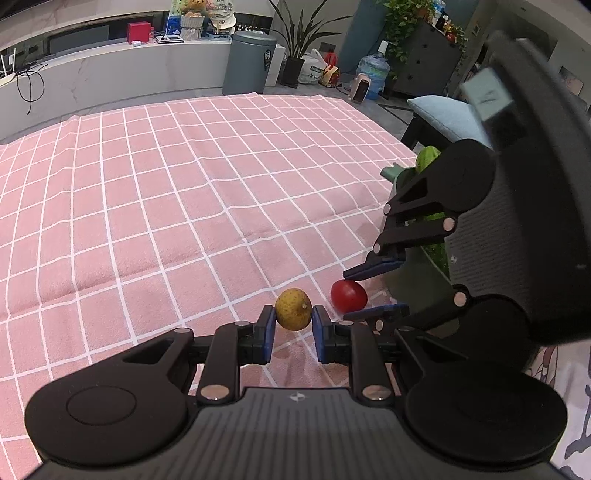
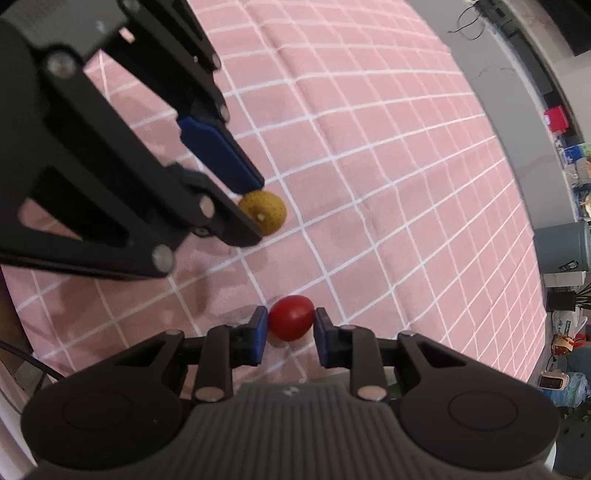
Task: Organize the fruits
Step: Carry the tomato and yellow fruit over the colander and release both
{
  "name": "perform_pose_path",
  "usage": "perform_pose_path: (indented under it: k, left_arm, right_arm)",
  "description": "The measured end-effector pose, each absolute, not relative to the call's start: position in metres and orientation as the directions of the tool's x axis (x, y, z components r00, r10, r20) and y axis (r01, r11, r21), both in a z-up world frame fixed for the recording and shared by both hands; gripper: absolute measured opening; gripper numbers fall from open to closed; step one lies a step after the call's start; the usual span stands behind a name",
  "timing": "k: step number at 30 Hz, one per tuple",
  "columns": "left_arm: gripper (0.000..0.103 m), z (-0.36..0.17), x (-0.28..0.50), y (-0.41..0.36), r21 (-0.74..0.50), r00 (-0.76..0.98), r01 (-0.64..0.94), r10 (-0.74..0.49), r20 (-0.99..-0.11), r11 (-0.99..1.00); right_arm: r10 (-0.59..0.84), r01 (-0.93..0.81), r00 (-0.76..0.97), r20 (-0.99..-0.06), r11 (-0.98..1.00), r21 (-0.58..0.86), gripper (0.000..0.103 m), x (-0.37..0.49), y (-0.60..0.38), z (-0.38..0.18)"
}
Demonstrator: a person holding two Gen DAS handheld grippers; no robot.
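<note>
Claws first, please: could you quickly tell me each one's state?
Left claw: closed on the yellow-brown fruit.
Right claw: closed on the red fruit.

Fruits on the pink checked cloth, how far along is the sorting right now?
Done: green produce already sits in the container. In hand: left gripper clamps the yellow-brown fruit; right gripper has closed on the red fruit. Left: putting both away.

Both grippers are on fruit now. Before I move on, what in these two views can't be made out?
- Green container, left wrist view: mostly hidden behind the right gripper; its contents show only as green slivers.
- Yellow-brown fruit, right wrist view: near side covered by the left gripper.
- Red fruit: underside hidden; lift-off from the pink cloth unclear.
- Counter items: too small.
</note>
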State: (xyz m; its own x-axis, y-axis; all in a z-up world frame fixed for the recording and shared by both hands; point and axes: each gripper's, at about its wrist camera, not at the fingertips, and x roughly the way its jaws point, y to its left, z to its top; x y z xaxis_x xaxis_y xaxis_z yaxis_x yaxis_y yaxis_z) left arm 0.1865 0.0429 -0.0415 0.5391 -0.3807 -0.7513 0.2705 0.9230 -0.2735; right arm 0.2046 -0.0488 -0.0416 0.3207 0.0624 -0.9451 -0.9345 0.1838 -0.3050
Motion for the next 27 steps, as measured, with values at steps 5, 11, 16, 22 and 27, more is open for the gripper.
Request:
perform_pose_path:
  k: [5, 11, 16, 22, 27]
  left_arm:
    - [0.023, -0.037, 0.187, 0.045, -0.298, 0.551, 0.265, -0.397, -0.734, 0.917]
    - [0.023, -0.029, 0.183, 0.043, -0.32, 0.569, 0.274, -0.421, -0.706, 0.907]
    - [0.023, -0.02, 0.176, 0.039, -0.339, 0.577, 0.298, -0.451, -0.681, 0.892]
    - [0.023, -0.007, 0.169, 0.028, -0.395, 0.572, 0.337, -0.519, -0.635, 0.855]
    - [0.023, 0.01, 0.169, 0.012, -0.434, 0.563, 0.381, -0.577, -0.592, 0.817]
  right_arm:
    - [0.146, -0.913, 0.347, -0.926, 0.28, -0.297, 0.022, 0.194, -0.059, -0.014]
    - [0.224, -0.856, 0.401, -0.888, 0.438, -0.276, 0.022, 0.183, -0.083, 0.022]
    - [0.243, -0.778, 0.446, -0.862, 0.582, -0.238, 0.022, 0.175, -0.118, 0.045]
    - [0.207, -0.642, 0.482, -0.851, 0.745, -0.182, 0.022, 0.171, -0.173, 0.057]
    - [0.168, -0.539, 0.508, -0.845, 0.827, -0.16, 0.022, 0.17, -0.209, 0.049]
